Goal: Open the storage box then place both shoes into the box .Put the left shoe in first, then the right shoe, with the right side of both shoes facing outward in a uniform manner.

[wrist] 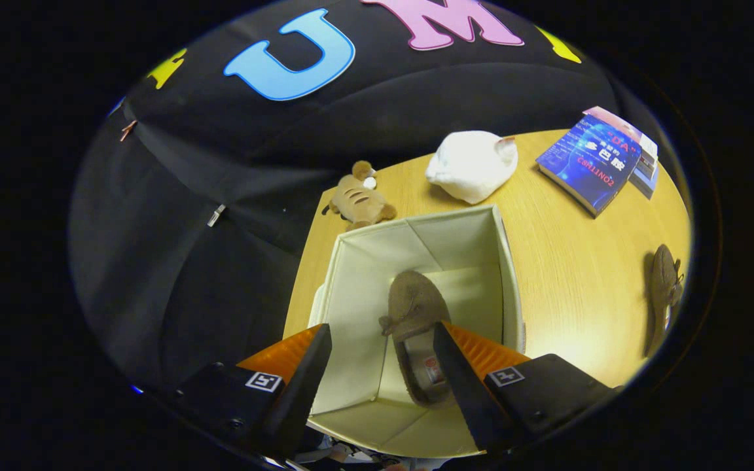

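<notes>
I am looking down along the gripper [382,366] into the open storage box [511,275], a cream fabric box sitting on the wooden counter [573,261]. The gripper's two fingers are standing wide apart above the box's mouth, with nothing clamped between them. The left finger [302,383] is hanging over the box's left wall, and the right finger [459,376] is overlapping the heel end of the shoe below it; I cannot tell whether that finger is touching the shoe or only passing in front of it.

One brown shoe [413,307] is lying on the bottom of the box, toe pointing away from me toward the far wall, with a small bow on its upper and its opening facing up. It is sitting toward the right side of the box floor, between the lines of the two fingers.

The second brown shoe [664,294] is lying out on the counter, well apart from the box on its right side.

Beyond the box, a striped plush toy [357,199] is resting near the far left corner, a white bundled cloth [472,163] is sitting just past the far wall, and a blue book [590,163] is lying further right on a stack of other books [645,167].
</notes>
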`<state>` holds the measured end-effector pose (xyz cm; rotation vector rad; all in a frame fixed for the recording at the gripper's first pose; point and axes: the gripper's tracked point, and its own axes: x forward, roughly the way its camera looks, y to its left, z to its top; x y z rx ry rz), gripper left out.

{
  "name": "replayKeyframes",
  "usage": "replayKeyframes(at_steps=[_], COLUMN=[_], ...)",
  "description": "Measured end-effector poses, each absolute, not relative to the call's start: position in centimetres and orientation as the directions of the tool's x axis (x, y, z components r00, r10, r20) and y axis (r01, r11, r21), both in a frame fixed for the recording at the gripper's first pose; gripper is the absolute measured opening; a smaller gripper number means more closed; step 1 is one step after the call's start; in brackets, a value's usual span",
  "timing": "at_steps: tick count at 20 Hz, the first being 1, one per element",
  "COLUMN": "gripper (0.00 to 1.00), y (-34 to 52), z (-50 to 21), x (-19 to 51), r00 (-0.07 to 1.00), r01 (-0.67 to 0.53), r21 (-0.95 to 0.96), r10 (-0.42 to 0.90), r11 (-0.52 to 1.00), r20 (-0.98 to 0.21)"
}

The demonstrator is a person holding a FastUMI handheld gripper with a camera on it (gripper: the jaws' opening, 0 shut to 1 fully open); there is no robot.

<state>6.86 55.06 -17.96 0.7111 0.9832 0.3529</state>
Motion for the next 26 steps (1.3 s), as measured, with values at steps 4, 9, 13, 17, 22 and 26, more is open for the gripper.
replayKeyframes(at_steps=[4, 9, 13, 17, 22, 26], gripper=[0.97, 0.98, 0.97, 0.98, 0.98, 0.98], y=[51.3, 43.6, 36.3, 28.4, 18.3, 13.5], z=[-14.2, -11.5, -12.5, -15.9, -23.3, -30.3], x=[6.9, 6.1, 4.3, 1.9, -1.1, -3.8], r00=[0.577, 0.634, 0.655, 0.655, 0.637, 0.563], r01=[-0.053, -0.128, -0.123, -0.08, -0.016, 0.035], r21=[0.681, 0.632, 0.589, 0.532, 0.409, 0.359], r10=[0.579, 0.553, 0.511, 0.447, 0.325, 0.278], r11=[0.73, 0.764, 0.799, 0.843, 0.912, 0.933], r20=[-0.576, -0.54, -0.557, -0.61, -0.699, -0.778])
